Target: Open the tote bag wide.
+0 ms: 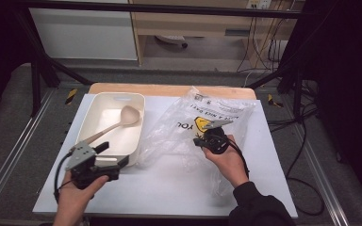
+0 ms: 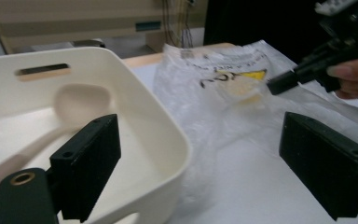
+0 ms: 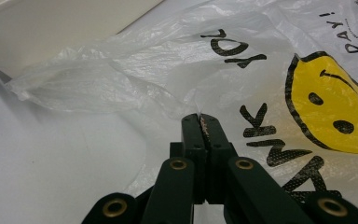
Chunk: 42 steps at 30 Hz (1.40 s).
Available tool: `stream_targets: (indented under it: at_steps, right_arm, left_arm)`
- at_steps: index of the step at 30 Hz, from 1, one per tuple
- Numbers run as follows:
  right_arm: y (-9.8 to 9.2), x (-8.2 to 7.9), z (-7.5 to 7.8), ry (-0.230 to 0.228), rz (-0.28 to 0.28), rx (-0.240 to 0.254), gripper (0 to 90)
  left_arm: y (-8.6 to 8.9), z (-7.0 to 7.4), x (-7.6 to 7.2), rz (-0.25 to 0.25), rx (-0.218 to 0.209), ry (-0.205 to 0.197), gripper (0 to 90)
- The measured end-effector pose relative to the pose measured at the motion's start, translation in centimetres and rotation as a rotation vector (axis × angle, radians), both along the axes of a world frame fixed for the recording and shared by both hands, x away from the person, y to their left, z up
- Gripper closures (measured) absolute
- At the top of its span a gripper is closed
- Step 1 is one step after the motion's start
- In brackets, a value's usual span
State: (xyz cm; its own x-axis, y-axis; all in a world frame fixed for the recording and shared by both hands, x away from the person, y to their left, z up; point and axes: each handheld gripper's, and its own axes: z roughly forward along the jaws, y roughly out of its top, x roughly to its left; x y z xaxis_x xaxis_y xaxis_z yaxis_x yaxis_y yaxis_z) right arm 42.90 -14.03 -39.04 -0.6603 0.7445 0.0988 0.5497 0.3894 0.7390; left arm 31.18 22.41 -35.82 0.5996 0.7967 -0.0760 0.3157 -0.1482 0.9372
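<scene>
I am pinching the plastic bag (image 1: pixel 202 127) with my right gripper (image 1: pixel 210 139), just right of centre in the high view; the jaws are pressed together on a fold of the thin film, as the right gripper view shows at its lower middle (image 3: pixel 200 119). The bag is lying crumpled across the middle and upper right of the white table (image 1: pixel 169 188), its yellow smiley face (image 3: pixel 335 107) and black lettering facing up, and its left edge is resting against the cream tub (image 1: pixel 94 106).

My left gripper (image 1: pixel 115 155) is hovering at the lower left of the high view, near the tub's front corner, with its jaws standing wide apart and nothing between the pads. In the left gripper view those two black jaws are framing the tub's near rim (image 2: pixel 177 140) and the bag's edge (image 2: pixel 223 112).

Inside the tub, at the upper left of the high view, a pale ladle (image 1: pixel 118 122) is lying with its bowl toward the far wall and its handle slanting toward the near left wall.
</scene>
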Motion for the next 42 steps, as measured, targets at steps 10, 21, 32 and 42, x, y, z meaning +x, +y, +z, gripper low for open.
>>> stream_targets:
  at_steps: [10, 21, 32, 42]
  right_arm:
    - [-0.1, 0.0, 0.1, -0.002, -0.001, 0.013, 90.0]
    - [-0.8, -0.1, 0.3, -0.008, -0.014, 0.021, 90.0]
    - [-1.4, 0.0, 0.5, -0.007, -0.030, 0.033, 90.0]
    - [-1.6, 0.2, 0.4, -0.004, -0.040, 0.035, 90.0]
  left_arm:
    - [-5.9, -1.9, 0.2, -0.090, 0.058, 0.034, 15.3]
    - [-11.6, -4.8, 1.3, -0.178, 0.114, 0.058, 35.4]
    - [-15.4, -7.1, 4.1, -0.229, 0.105, 0.094, 69.8]
    - [-16.9, -8.5, 6.0, -0.234, 0.096, 0.132, 86.0]
